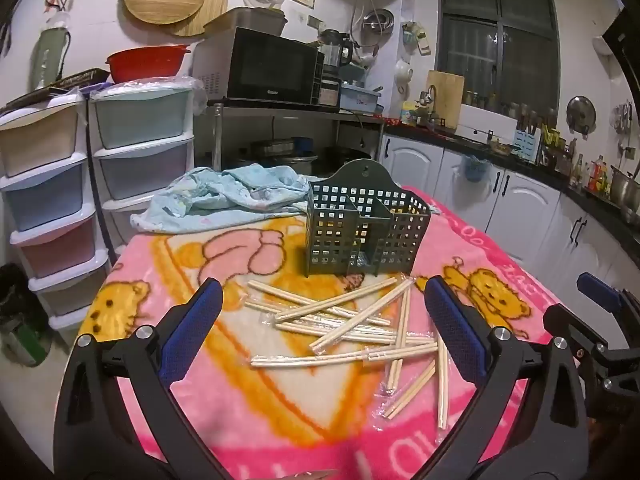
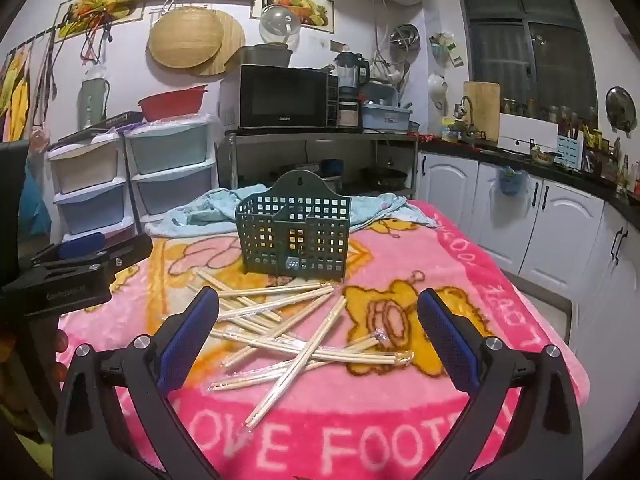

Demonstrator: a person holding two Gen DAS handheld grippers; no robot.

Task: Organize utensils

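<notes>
A dark green plastic holder (image 1: pixel 366 224), its walls a grid of square holes and its back rising to a rounded tab with a hanging hole, stands upright on a fuzzy pink blanket (image 1: pixel 248 400) printed with yellow bears. Inner walls split the holder into compartments; how many is hard to tell through the lattice, and something small and pale shows low inside it, too indistinct to name.

Just in front of the holder lies a loose, criss-crossed heap of pale wooden chopsticks (image 1: pixel 352 324), straight and slender, most paired in clear crinkled plastic sleeves. None stands in the holder as far as the lattice lets one see.

Behind the holder, touching its rear side in the right wrist view, sits a rumpled light blue cloth (image 1: pixel 224 196).

The left gripper (image 1: pixel 324 312) hangs in front of the holder above the heap's left part, its 2 blue-padded fingers (image 1: pixel 192 332) spread wide with nothing between them. The right gripper (image 2: pixel 320 320) hangs likewise in front of the holder, over the heap's right part, fingers (image 2: pixel 448 340) equally wide apart and holding nothing.

White lettering on the blanket (image 2: pixel 360 448) is cut off by the gripper arms at the near edge. Farther behind the holder, a black microwave (image 2: pixel 286 96) rests on a metal rack.
</notes>
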